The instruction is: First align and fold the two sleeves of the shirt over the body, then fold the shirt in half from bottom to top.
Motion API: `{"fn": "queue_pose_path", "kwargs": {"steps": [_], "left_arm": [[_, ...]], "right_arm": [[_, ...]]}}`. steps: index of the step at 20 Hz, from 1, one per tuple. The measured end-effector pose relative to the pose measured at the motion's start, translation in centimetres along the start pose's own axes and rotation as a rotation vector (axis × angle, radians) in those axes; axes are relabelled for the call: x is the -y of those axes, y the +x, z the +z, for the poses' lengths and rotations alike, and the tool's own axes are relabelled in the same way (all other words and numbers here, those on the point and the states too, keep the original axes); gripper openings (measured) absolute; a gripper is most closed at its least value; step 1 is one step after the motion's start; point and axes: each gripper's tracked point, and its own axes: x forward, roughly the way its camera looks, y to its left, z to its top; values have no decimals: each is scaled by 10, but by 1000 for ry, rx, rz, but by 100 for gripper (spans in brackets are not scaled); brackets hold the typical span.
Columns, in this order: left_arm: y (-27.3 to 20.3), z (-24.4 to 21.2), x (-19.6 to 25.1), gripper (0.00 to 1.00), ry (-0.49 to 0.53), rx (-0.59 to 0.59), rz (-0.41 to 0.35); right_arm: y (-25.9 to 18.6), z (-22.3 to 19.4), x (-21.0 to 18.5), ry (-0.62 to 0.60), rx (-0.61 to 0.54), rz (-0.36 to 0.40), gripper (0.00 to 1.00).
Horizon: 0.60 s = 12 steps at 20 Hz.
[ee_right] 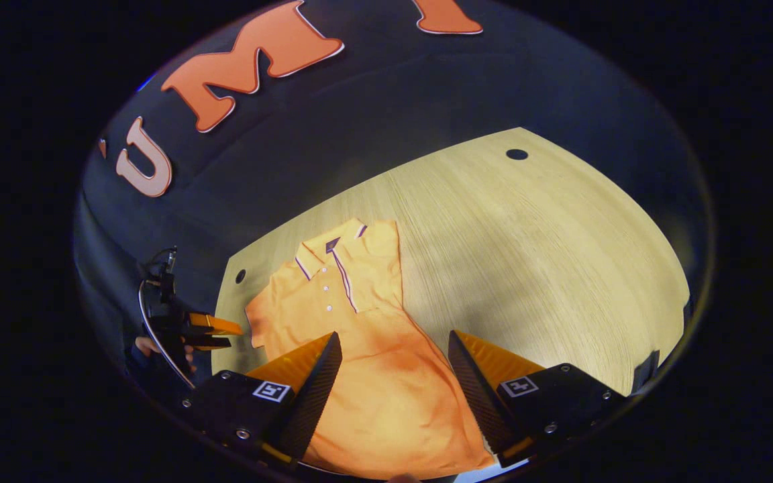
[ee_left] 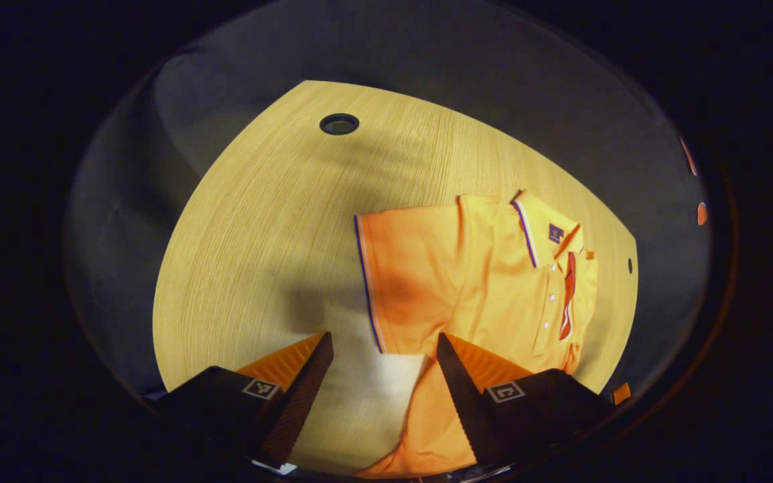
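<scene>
An orange polo shirt (ee_left: 494, 282) lies flat on the wooden table (ee_left: 259, 221), collar to the right in the left gripper view. One short sleeve (ee_left: 403, 282) with a dark-trimmed cuff spreads out from the body. My left gripper (ee_left: 381, 349) hovers open just short of that sleeve's cuff, nothing between its fingers. In the right gripper view the shirt (ee_right: 359, 322) runs away from me, collar (ee_right: 329, 251) at the far end; its right side looks folded in over the body. My right gripper (ee_right: 393, 342) stands open above the shirt's lower body. The left gripper (ee_right: 205, 329) shows beside the spread sleeve (ee_right: 259, 325).
The table has a round cable hole (ee_left: 339, 124) far from the shirt and a smaller hole (ee_left: 630, 265) near the collar. Bare wood (ee_right: 547, 255) stretches to the right of the shirt. A hand (ee_right: 148, 349) holds the far gripper at the table's edge.
</scene>
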Motion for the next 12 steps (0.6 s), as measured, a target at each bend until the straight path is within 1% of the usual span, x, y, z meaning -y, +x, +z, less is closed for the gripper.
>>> {"fn": "queue_pose_path", "kwargs": {"steps": [2, 3, 4, 5, 6, 9, 10, 12], "left_arm": [[17, 5, 1, 95, 18, -44, 6], [25, 6, -1, 95, 17, -69, 22], [34, 6, 3, 94, 3, -83, 19], [38, 9, 6, 89, -5, -106, 23], [43, 9, 4, 76, -11, -115, 31], [51, 21, 3, 76, 19, -112, 83], [54, 23, 2, 76, 31, -109, 110], [59, 23, 3, 76, 34, -122, 137]], "right_arm": [[-11, -13, 6, 14, 21, -26, 98], [-17, -19, 8, 15, 29, -33, 98], [-22, -24, 12, 16, 33, -48, 98], [-30, -29, 15, 15, 37, -58, 98], [-36, -34, 18, 17, 44, -68, 98], [-52, -42, 22, 39, 59, -68, 98], [-55, -43, 23, 48, 65, -68, 98], [-59, -45, 28, 65, 76, -69, 98]]}}
